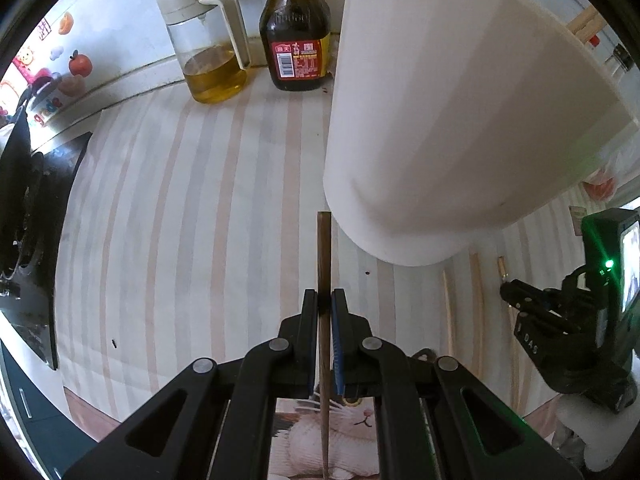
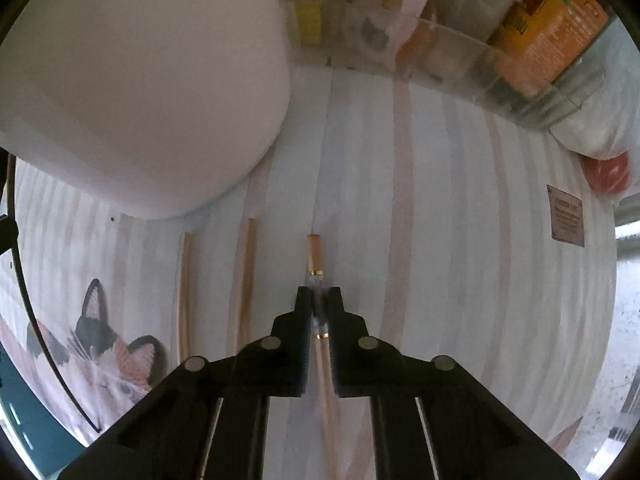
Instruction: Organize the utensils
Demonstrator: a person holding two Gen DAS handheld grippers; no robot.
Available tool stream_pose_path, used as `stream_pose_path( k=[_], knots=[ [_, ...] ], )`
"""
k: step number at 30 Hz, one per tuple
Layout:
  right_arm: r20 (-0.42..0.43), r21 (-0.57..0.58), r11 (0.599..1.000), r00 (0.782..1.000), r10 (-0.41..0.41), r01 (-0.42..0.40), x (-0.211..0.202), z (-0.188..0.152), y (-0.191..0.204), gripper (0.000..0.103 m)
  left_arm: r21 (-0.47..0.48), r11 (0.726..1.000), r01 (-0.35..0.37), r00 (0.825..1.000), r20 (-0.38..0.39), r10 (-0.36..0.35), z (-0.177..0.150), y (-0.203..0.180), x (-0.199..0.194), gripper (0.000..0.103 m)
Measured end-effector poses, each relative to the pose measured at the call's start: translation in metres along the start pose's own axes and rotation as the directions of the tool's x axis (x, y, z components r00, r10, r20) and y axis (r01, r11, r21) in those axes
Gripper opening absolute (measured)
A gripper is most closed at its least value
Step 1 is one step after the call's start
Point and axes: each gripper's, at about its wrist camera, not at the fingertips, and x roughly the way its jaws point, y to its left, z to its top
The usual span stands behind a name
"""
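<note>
My left gripper [image 1: 324,300] is shut on a dark brown chopstick [image 1: 323,248], held above the striped mat, its end just left of the tall white utensil holder [image 1: 432,120]. My right gripper [image 2: 319,294] is shut on a light wooden chopstick with gold bands [image 2: 315,254] low over the mat; it also shows in the left wrist view [image 1: 510,294]. Two pale wooden chopsticks [image 2: 246,280] lie on the mat to its left, near the white holder [image 2: 140,80]; they also show in the left wrist view [image 1: 476,280].
An oil jug [image 1: 208,40] and a dark sauce bottle [image 1: 296,32] stand at the back by the wall. A black stove [image 1: 24,220] lies at left. A clear organizer with packets [image 2: 500,40] and a bagged tomato [image 2: 608,172] sit at right.
</note>
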Motion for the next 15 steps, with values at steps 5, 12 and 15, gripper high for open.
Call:
stream_pose_path(
  k=[5, 12, 15],
  knots=[
    [0.052, 0.035, 0.999, 0.998, 0.026, -0.028, -0.009, -0.012, -0.006, 0.006, 0.000, 1.000, 0.006, 1.000, 0.020, -0.006, -0.003, -0.001, -0.010, 0.004],
    [0.193, 0.112, 0.990, 0.979, 0.057, -0.080, -0.053, -0.043, -0.026, 0.006, 0.013, 1.000, 0.016, 0.998, 0.063, -0.016, -0.011, -0.004, -0.032, 0.004],
    [0.242, 0.123, 0.988, 0.969, 0.056, -0.088, -0.069, -0.057, -0.030, 0.006, 0.014, 1.000, 0.024, 0.996, 0.081, -0.025, -0.013, -0.003, -0.041, 0.004]
  ],
)
